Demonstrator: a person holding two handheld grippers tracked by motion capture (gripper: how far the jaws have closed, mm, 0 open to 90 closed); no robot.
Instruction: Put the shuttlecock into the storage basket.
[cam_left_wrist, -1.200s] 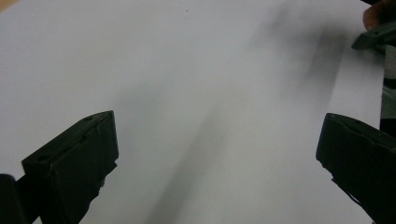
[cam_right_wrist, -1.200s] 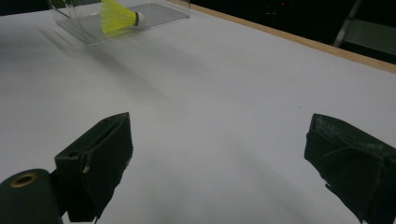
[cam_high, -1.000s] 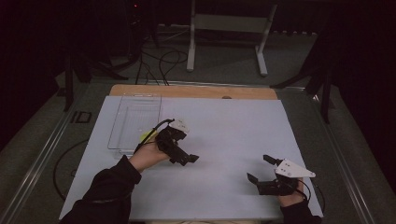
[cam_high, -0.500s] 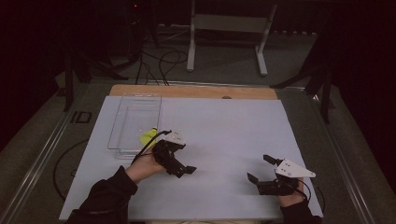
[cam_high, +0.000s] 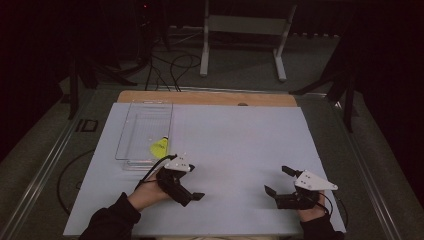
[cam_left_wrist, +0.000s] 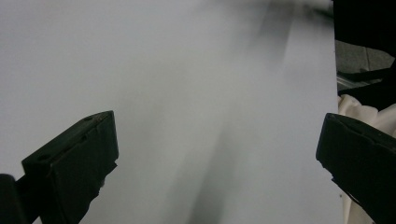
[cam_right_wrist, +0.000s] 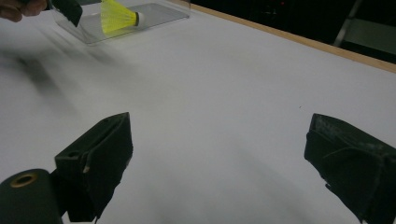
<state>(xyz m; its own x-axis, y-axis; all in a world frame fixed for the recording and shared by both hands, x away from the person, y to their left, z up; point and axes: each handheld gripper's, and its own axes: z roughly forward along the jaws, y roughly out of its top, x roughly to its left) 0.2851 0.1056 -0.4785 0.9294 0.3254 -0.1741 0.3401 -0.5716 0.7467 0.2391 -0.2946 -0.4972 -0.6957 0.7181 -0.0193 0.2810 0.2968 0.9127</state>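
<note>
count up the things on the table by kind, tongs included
tongs: 2, left tongs and right tongs, both open and empty
yellow shuttlecock: 1, lying in the tray
clear plastic tray: 1
total: 4

Both grippers' fingers (cam_left_wrist: 70, 163) apart, empty

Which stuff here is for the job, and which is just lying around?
For the job:
yellow shuttlecock, lying in the clear tray
left hand-held gripper, open
right hand-held gripper, open

Just there:
metal stand
floor cables
</note>
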